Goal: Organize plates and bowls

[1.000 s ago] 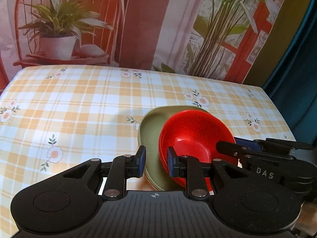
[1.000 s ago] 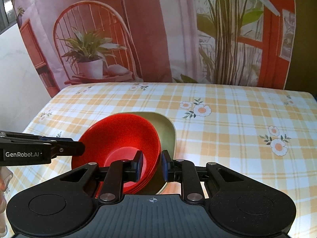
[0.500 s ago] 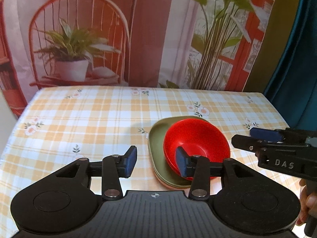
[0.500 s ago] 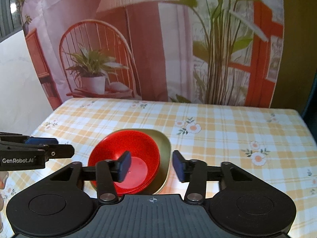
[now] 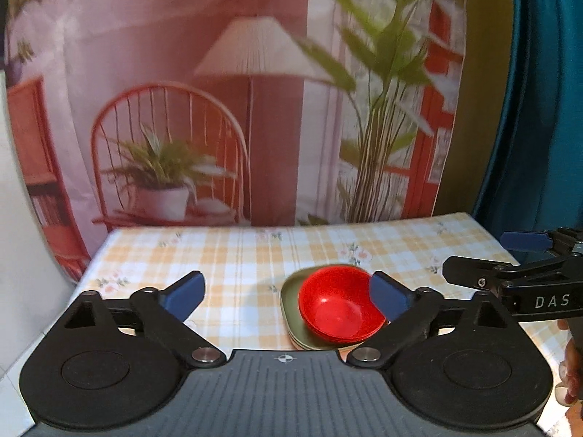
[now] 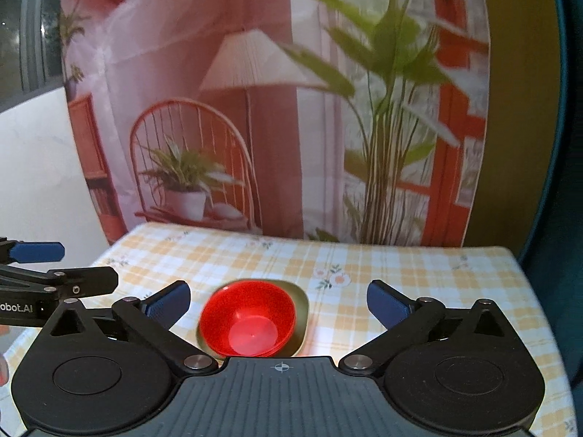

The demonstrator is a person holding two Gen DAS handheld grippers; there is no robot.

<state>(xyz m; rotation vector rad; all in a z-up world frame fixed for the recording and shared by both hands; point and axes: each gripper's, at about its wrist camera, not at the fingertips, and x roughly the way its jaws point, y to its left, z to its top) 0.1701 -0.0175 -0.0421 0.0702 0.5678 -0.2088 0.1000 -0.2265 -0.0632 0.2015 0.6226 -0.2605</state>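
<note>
Your left gripper and right gripper: fingers spread, released. Red bowls nested on olive plates, near edge of checked tablecloth; printed backdrop far side.

A staged home dining corner — a table under a yellow checked floral tablecloth stands against a printed backdrop picturing a lamp, chair and potted plants. A teal curtain hangs beside it — a set, not a lived-in room.

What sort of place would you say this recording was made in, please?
Probably a staged home dining corner, not a real room: a table under a checked floral cloth holding a red bowl on green plates, before a printed backdrop.
</note>
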